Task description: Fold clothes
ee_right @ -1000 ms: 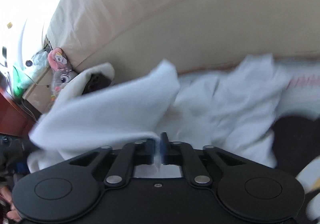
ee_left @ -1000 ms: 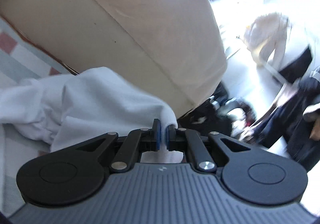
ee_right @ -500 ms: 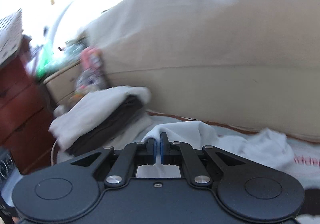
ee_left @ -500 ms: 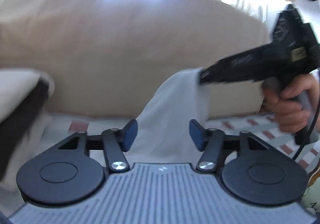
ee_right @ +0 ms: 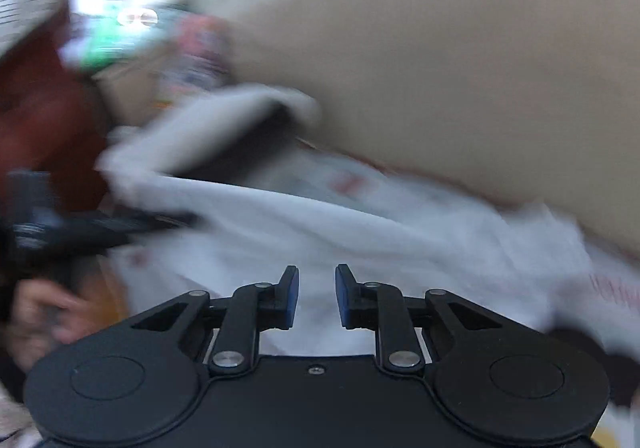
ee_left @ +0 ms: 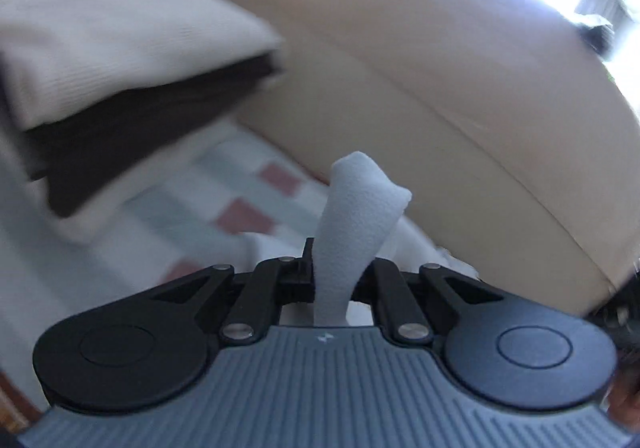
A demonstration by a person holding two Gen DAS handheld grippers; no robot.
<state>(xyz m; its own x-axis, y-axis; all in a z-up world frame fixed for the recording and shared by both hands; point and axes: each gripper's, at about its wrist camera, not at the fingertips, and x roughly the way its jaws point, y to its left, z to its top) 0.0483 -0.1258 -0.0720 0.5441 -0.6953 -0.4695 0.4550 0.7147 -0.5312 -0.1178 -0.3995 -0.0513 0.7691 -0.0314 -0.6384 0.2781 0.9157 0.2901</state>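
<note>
Beige sofa (ee_left: 460, 60) behind checked cover (ee_left: 248, 204).

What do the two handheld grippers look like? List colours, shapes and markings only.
The left gripper has a grey ribbed body with a small white mark, black round-ended side plates, black link bars and silver rivets. The right gripper has a plain black body with one small screw, the same round plates and rivets, and blue pads on its fingers. No cables or sleeves are visible.
</note>
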